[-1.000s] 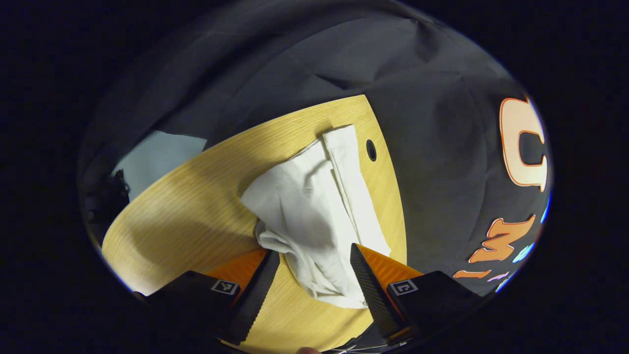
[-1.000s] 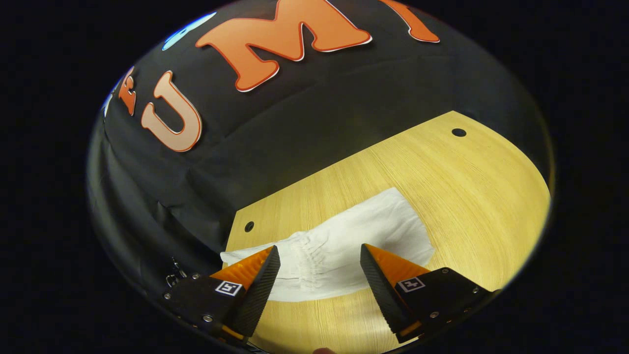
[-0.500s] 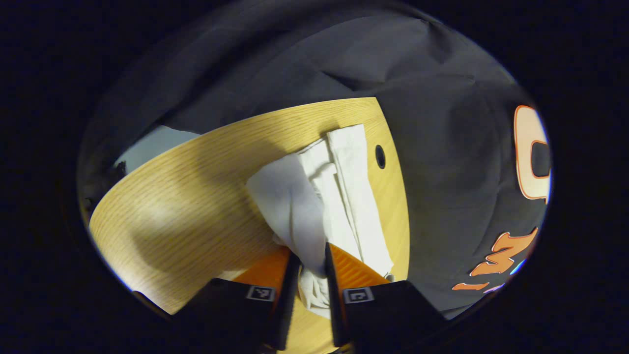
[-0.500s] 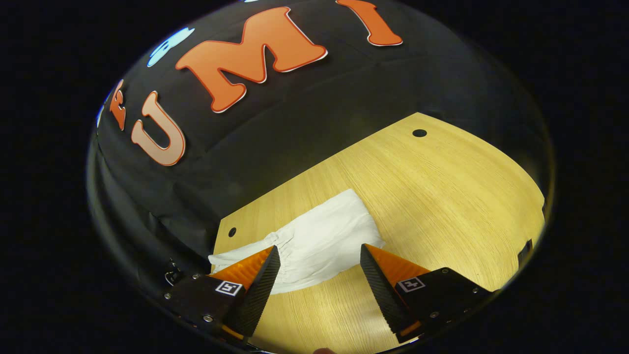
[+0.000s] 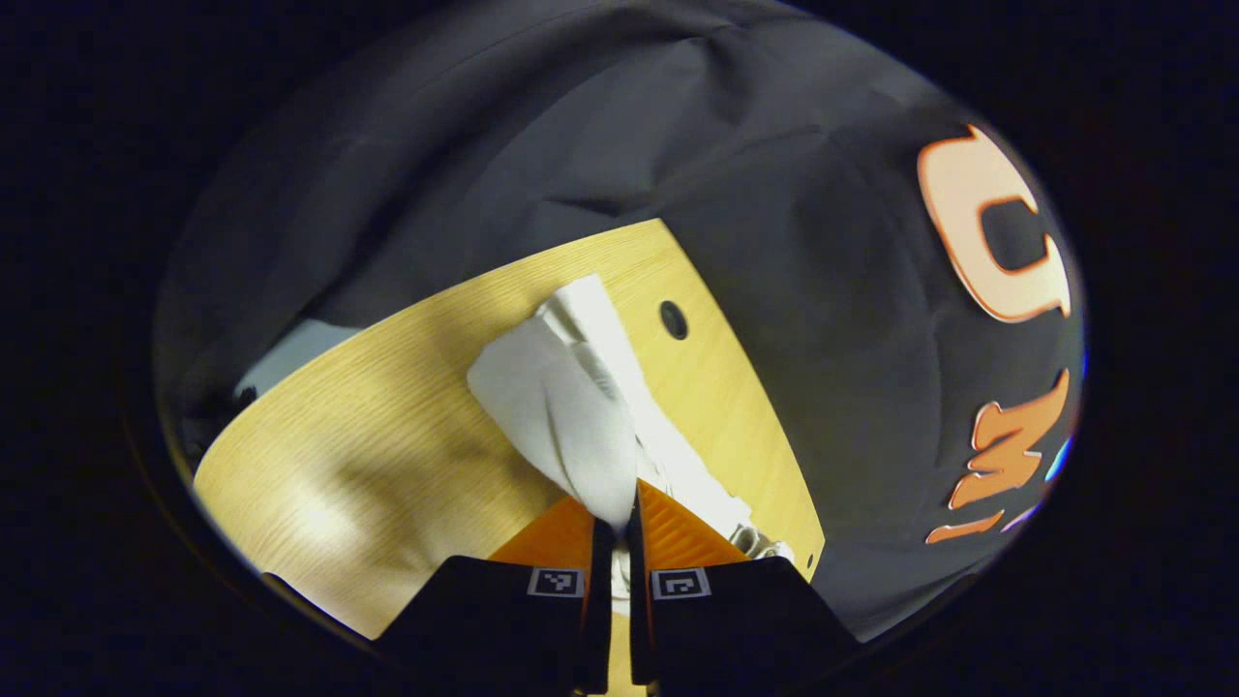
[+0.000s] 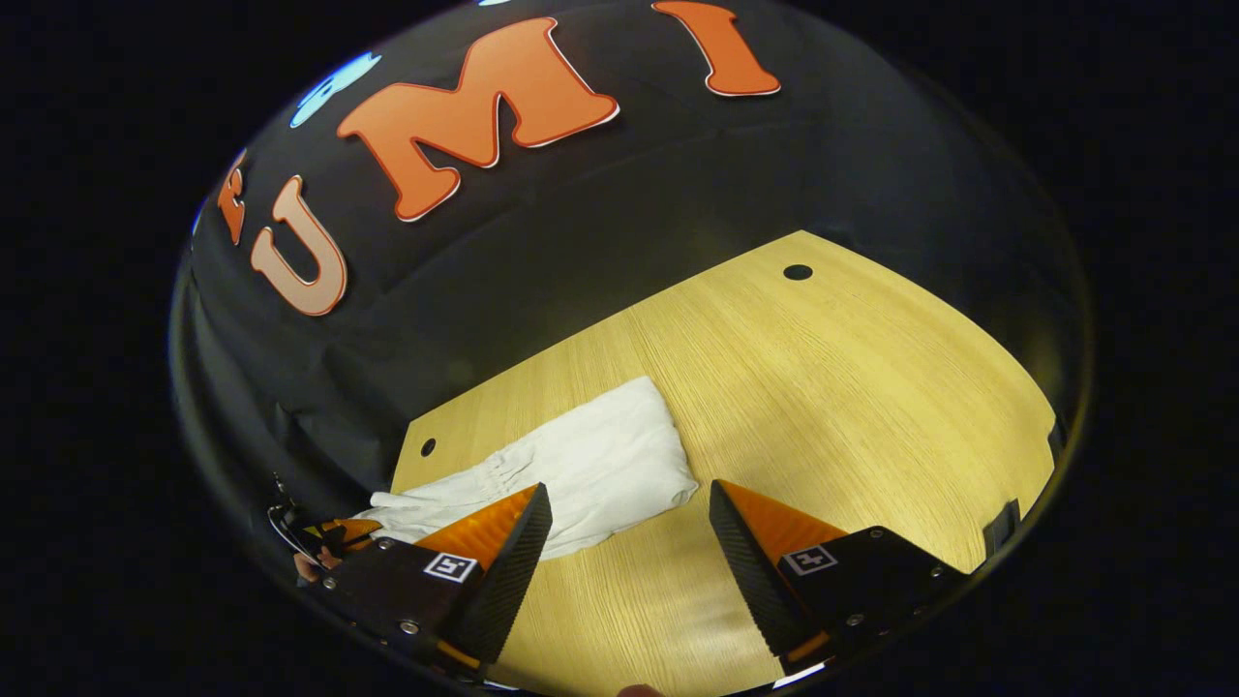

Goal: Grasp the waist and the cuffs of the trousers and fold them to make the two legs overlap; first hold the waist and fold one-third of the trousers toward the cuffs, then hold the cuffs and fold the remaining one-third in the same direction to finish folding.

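White trousers (image 5: 571,407) lie on the wooden table (image 5: 387,436), stretching away toward a far corner. My left gripper (image 5: 619,518) is shut on a fold of their near end, and the cloth rises taut from the table into the fingers. In the right gripper view the trousers (image 6: 590,465) lie flat at the table's left rear, their gathered part toward the left edge. My right gripper (image 6: 629,513) stands open above the table just right of them, with nothing between its fingers. The other gripper (image 6: 324,537) shows at the far left beside the cloth's end.
The table (image 6: 823,407) has small round holes near its corners (image 6: 798,272) (image 6: 427,446) (image 5: 673,319). Black cloth walls close in behind the table on two sides. Bare wood spreads to the right of the trousers in the right gripper view.
My left gripper has shut on the trousers' near end and drawn the cloth up and together. The right gripper stayed open and shifted right, off the cloth.
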### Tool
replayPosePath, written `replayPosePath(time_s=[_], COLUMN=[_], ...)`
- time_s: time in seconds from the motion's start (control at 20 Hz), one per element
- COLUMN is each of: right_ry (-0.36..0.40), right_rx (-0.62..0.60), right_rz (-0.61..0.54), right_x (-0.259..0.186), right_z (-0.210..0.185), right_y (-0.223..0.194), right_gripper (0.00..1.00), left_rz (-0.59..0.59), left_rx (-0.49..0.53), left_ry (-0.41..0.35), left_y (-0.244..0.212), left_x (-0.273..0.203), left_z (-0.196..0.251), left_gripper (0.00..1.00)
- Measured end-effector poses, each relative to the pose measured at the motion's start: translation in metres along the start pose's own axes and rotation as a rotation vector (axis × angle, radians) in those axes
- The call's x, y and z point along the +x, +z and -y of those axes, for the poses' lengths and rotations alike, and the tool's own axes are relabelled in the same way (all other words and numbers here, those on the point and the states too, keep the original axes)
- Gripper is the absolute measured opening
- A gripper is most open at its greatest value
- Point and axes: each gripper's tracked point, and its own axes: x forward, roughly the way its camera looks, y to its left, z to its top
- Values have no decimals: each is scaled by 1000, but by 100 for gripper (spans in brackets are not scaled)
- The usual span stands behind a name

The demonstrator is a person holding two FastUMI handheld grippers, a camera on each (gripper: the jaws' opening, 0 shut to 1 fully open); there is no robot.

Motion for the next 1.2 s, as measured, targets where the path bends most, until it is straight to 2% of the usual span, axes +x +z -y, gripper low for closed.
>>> replayPosePath(time_s=[0.15,0.35,0.6,1.0,1.2], right_ry=[27,8,20,39,48], right_rx=[-9,-47,-34,-38,-31], right_rz=[14,6,27,57,75], right_x=[0,0,-7,-23,-29], right_z=[2,22,36,53,68], right_y=[11,14,25,39,53], right_gripper=[99,98,99,99,99], left_rz=[29,53,103,131,112], left_rx=[41,115,231,468,534], left_ry=[-29,-79,-133,-217,-250], left_y=[-6,-9,-10,-58,-90], left_x=[-15,-33,-55,-62,-53], left_z=[30,70,127,246,289], left_gripper=[12,12,12,12,12])
